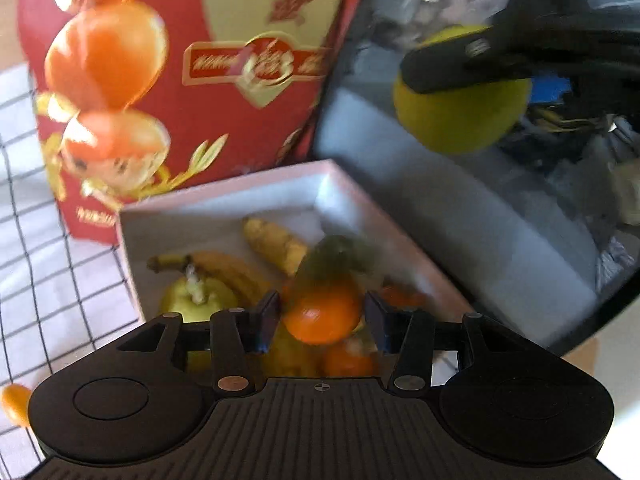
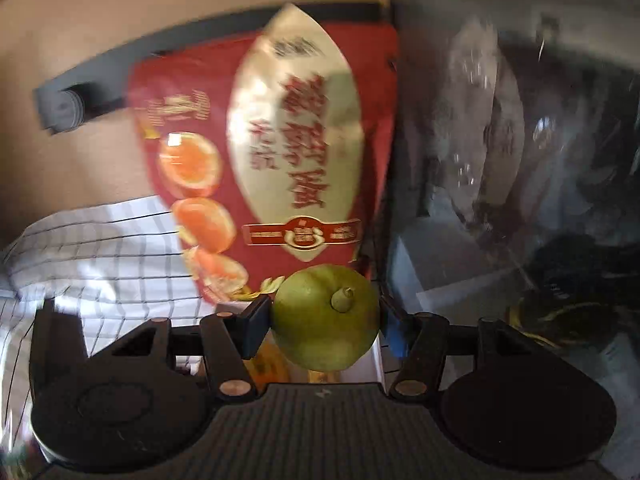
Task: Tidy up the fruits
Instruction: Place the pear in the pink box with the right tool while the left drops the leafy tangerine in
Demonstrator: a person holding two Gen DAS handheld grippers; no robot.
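Observation:
In the left wrist view my left gripper (image 1: pixel 322 316) stands over a pink-rimmed white box (image 1: pixel 224 200). An orange (image 1: pixel 323 312) sits between its jaws with gaps on both sides, so the jaws look open. In the box lie a banana (image 1: pixel 224 266), a green apple (image 1: pixel 192 300), a yellowish fruit (image 1: pixel 274 244), more oranges (image 1: pixel 348 358) and a blurred green fruit (image 1: pixel 336 254). My right gripper (image 2: pixel 324 320) is shut on a green pear (image 2: pixel 326 318), held in the air; it also shows in the left wrist view (image 1: pixel 460 92) at upper right.
A tall red orange-printed carton (image 1: pixel 160 72) stands right behind the box, also in the right wrist view (image 2: pixel 280 152). A white black-checked cloth (image 1: pixel 48 256) covers the table. A loose orange (image 1: pixel 16 402) lies at lower left. A dark bin with clear plastic (image 2: pixel 520 140) is at right.

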